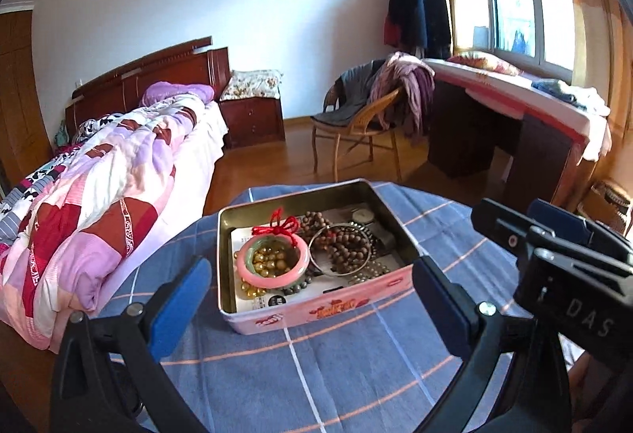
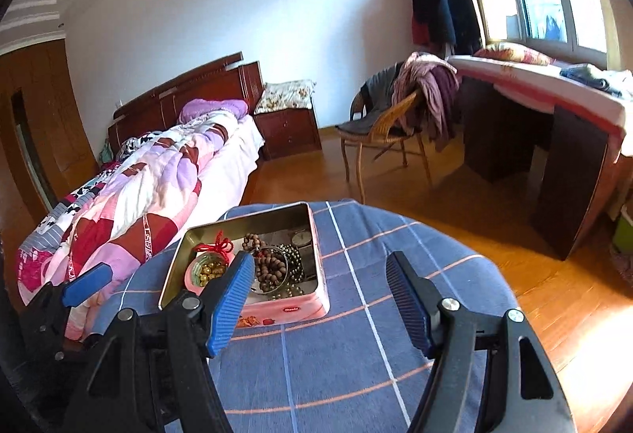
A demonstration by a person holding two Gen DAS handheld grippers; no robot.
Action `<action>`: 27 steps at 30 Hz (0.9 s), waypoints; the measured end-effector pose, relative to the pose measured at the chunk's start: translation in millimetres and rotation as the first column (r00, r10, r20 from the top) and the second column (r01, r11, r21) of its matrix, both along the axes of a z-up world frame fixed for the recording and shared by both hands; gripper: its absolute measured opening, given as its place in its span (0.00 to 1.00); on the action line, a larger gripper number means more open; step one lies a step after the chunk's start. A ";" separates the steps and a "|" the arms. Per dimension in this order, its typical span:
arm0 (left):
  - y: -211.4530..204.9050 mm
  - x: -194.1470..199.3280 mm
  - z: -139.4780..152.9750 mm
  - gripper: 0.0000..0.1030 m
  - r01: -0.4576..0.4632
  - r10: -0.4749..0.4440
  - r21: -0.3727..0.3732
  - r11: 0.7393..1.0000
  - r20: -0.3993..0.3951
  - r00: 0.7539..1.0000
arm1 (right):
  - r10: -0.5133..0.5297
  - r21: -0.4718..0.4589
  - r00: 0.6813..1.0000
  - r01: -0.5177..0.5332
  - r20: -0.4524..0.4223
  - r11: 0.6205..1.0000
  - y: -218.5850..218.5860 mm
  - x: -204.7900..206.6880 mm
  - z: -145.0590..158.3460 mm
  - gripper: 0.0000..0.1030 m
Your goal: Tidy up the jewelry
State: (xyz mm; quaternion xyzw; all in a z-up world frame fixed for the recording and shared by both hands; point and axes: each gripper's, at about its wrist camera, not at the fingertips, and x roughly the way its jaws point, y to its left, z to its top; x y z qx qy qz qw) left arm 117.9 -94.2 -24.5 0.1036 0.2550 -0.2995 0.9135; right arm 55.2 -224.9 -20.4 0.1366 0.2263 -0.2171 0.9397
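A pink tin box (image 1: 316,308) stands open on a round table with a blue checked cloth (image 1: 336,365). Inside lie a pink-green bangle (image 1: 273,259) with a red knot, gold beads, brown wooden beads (image 1: 348,247), a silver bangle and a small watch. My left gripper (image 1: 312,298) is open and empty, its fingers on either side of the box's near wall. My right gripper (image 2: 320,298) is open and empty, just right of the box (image 2: 300,308), left finger in front of it. The right gripper also shows in the left wrist view (image 1: 554,247).
A bed with a patchwork quilt (image 1: 103,195) stands close on the left. A wicker chair with clothes (image 1: 364,116) and a desk (image 1: 514,116) under the window are behind the table. Wooden floor lies beyond the table's far edge.
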 end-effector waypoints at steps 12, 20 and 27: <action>17.4 -27.7 14.5 1.00 0.014 -0.012 -0.043 0.999 0.046 0.999 | 0.003 -0.030 0.998 -0.001 0.060 1.000 15.0 -28.8 20.4 0.73; 24.6 -34.6 19.9 1.00 0.000 0.004 -0.069 0.998 0.054 0.999 | 0.007 -0.063 0.996 -0.001 0.092 0.998 20.9 -42.4 32.0 0.74; 23.5 -39.4 24.8 1.00 0.008 -0.003 -0.075 0.997 0.069 0.998 | -0.004 -0.077 0.993 0.013 0.117 0.997 22.6 -50.6 40.5 0.78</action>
